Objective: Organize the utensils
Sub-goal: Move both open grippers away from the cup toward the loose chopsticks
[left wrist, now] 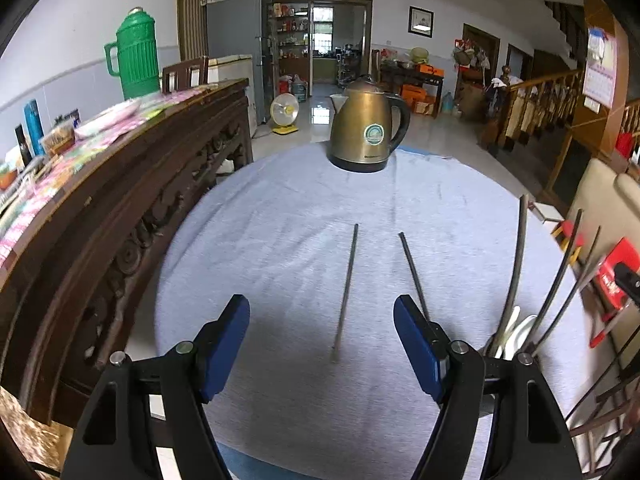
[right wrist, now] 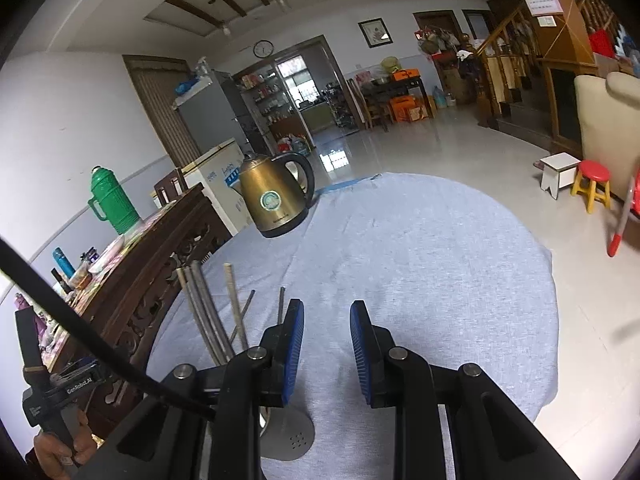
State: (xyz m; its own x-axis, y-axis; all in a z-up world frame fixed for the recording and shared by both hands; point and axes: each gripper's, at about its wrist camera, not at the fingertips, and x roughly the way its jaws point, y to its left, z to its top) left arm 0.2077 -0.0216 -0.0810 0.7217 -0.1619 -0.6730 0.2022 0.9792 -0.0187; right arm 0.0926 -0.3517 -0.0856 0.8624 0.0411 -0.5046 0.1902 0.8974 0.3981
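Two metal chopsticks lie on the light blue tablecloth (left wrist: pixel 280 216): the left one (left wrist: pixel 346 292) runs between my open left gripper's (left wrist: pixel 322 344) blue pads, the right one (left wrist: pixel 414 276) lies by the right pad. A utensil holder (left wrist: pixel 508 340) at right holds several upright chopsticks and a white spoon. In the right wrist view my right gripper (right wrist: pixel 327 344) is open and empty above the cloth, with the holder (right wrist: pixel 288 436) and its upright chopsticks (right wrist: pixel 208 312) just left of it. The left gripper's handle (right wrist: pixel 44 396) shows at far left.
A brass electric kettle (left wrist: pixel 368 128) stands at the table's far edge. A carved dark wood sideboard (left wrist: pixel 120 208) runs along the left with a green thermos (left wrist: pixel 136 54) and clutter. A red stool (right wrist: pixel 594 184) and white stool (right wrist: pixel 558 170) stand on the floor right.
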